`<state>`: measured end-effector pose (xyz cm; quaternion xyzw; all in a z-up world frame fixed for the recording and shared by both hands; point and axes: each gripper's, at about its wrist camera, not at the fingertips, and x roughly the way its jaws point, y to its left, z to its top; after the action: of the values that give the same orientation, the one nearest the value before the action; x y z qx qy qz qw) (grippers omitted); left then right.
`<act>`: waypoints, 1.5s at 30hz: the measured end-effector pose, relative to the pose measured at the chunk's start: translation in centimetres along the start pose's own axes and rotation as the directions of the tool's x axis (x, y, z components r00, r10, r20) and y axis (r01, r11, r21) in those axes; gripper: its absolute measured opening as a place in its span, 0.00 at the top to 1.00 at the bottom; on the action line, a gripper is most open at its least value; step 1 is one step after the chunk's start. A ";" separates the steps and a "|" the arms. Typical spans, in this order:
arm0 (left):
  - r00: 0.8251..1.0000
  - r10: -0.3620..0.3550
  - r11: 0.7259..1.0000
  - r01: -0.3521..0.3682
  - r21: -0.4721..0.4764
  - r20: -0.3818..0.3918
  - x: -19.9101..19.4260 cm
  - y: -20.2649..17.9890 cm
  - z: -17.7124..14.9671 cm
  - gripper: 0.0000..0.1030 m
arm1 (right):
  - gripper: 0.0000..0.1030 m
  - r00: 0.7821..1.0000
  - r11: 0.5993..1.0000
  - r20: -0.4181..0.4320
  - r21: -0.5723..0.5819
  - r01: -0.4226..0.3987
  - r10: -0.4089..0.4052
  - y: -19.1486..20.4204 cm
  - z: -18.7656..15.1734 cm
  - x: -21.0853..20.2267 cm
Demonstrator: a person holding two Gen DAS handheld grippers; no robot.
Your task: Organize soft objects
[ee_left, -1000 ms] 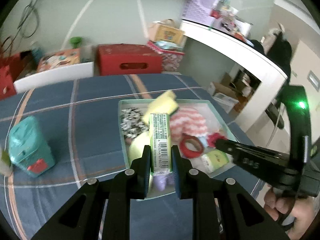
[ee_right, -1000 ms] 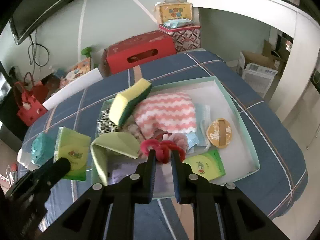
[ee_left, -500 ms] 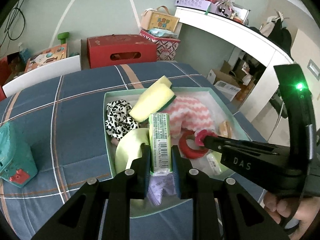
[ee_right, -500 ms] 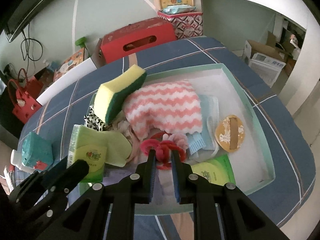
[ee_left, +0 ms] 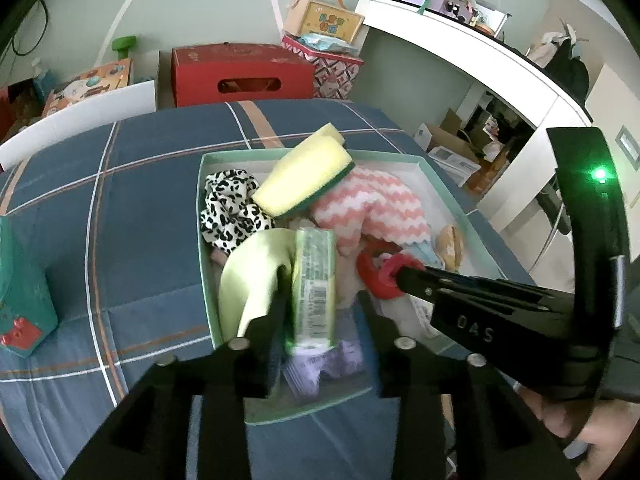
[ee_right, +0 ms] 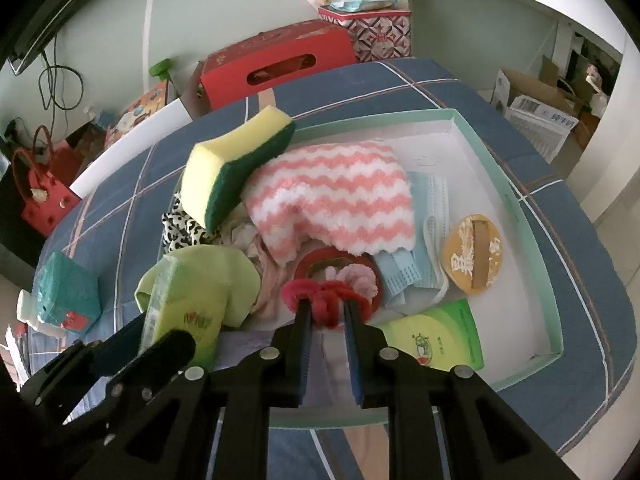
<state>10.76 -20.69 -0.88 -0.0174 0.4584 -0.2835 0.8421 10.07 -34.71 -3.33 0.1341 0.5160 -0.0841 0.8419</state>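
Note:
A mint-rimmed box (ee_left: 208,240) (ee_right: 532,240) on the blue plaid bed holds soft things: a yellow-green sponge (ee_left: 304,176) (ee_right: 236,160), a pink zigzag cloth (ee_left: 376,204) (ee_right: 340,196), a leopard scrunchie (ee_left: 230,212), a light green cloth (ee_left: 248,276) and a blue face mask (ee_right: 424,248). My left gripper (ee_left: 320,308) has its jaws spread apart around a green tissue pack (ee_left: 314,280) (ee_right: 180,312) that sits over the box. My right gripper (ee_right: 326,316) is shut on a red scrunchie (ee_right: 320,292) (ee_left: 384,276) above the box.
A teal tissue pack (ee_left: 20,292) (ee_right: 66,292) lies on the bed left of the box. Another green tissue pack (ee_right: 436,336) and a round yellow item (ee_right: 474,256) lie in the box. A red cardboard box (ee_left: 240,74) stands behind the bed.
My left gripper's jaws have spread apart from the green tissue pack, which now sits low over the box. Both grippers have moved closer over the box. The right gripper still holds the red scrunchie.

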 end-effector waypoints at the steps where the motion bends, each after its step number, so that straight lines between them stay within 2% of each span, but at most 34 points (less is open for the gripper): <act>1: 1.000 0.001 1.000 -0.001 0.001 0.005 -0.2 -0.1 0.0 0.62 | 0.82 1.000 1.000 -0.002 -0.001 0.001 -0.001 0.0 0.0 0.0; 7: 0.999 0.015 1.000 -0.014 -0.001 0.037 -2.3 0.0 -0.3 0.61 | 0.77 1.000 1.000 0.002 -0.008 0.027 -0.027 0.2 -0.5 -0.6; 9: 0.998 0.041 0.999 -0.041 -0.007 0.045 -3.1 0.4 -0.4 0.61 | 0.67 0.999 0.999 0.004 -0.005 0.037 -0.037 0.2 -0.7 -1.0; 10: 0.997 0.056 0.998 -0.056 -0.010 0.052 -3.6 0.7 -0.5 0.59 | 0.55 0.999 0.999 0.006 -0.004 0.044 -0.044 0.2 -0.8 -1.2; 11: 0.995 0.076 0.997 -0.075 -0.019 0.057 -4.1 1.1 -0.6 0.51 | 0.45 0.999 0.999 0.007 -0.005 0.051 -0.051 0.2 -0.9 -1.4; 13: 0.991 0.120 0.992 -0.117 -0.056 0.061 -4.9 2.3 -0.9 0.40 | 0.36 0.998 0.998 0.007 -0.014 0.064 -0.064 0.4 -1.2 -1.7; 16: 0.985 0.165 0.982 -0.159 -0.107 0.047 -5.7 4.1 -1.2 0.38 | 0.31 0.998 0.997 0.000 -0.033 0.066 -0.066 1.1 -1.6 -1.9; 19: 0.971 0.237 0.961 -0.228 -0.159 0.039 -6.3 6.1 -1.7 0.27 | 0.24 0.997 0.996 -0.001 -0.053 0.075 -0.075 2.0 -1.9 -2.1; 22: 0.952 0.305 0.935 -0.295 -0.196 0.024 -6.7 7.6 -2.5 0.24 | 0.19 0.997 0.994 -0.004 -0.087 0.072 -0.072 3.1 -2.4 -2.2; 23: 0.946 0.322 0.927 -0.312 -0.210 0.015 -6.8 8.1 -2.8 0.18 | 0.17 0.997 0.993 -0.006 -0.097 0.072 -0.072 3.4 -2.7 -2.3; 25: 0.938 0.348 0.910 -0.339 -0.237 -0.006 -7.0 9.2 -3.7 0.13 | 0.15 0.998 0.991 -0.010 -0.117 0.067 -0.069 4.1 -3.1 -2.3; 27: 0.930 0.368 0.896 -0.361 -0.257 -0.023 -7.2 9.9 -4.3 0.13 | 0.12 0.998 0.989 -0.015 -0.138 0.061 -0.064 4.8 -3.6 -2.3; 30: 0.915 0.401 0.875 -0.398 -0.277 -0.048 -7.6 10.9 -5.2 0.11 | 0.01 0.999 0.985 -0.013 -0.166 0.049 -0.052 5.9 -4.3 -2.5; 33: 0.898 0.435 0.852 -0.433 -0.293 -0.061 -8.2 11.6 -5.8 0.10 | 0.00 0.999 0.982 -0.006 -0.185 0.032 -0.034 6.8 -4.7 -2.7; 38: 0.885 0.462 0.833 -0.457 -0.312 -0.063 -9.2 12.3 -6.4 0.10 | 0.00 1.000 0.977 -0.001 -0.214 0.017 -0.017 8.1 -5.3 -2.5; 45: 0.853 0.510 0.792 -0.517 -0.325 -0.111 -10.4 13.2 -7.4 0.10 | 0.00 1.000 0.971 -0.003 -0.240 0.015 -0.016 9.5 -6.1 -2.3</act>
<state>6.67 -2.80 -1.08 -0.0364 0.4956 0.0398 0.8669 6.53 -23.82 -2.54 0.0277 0.5255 -0.0276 0.8499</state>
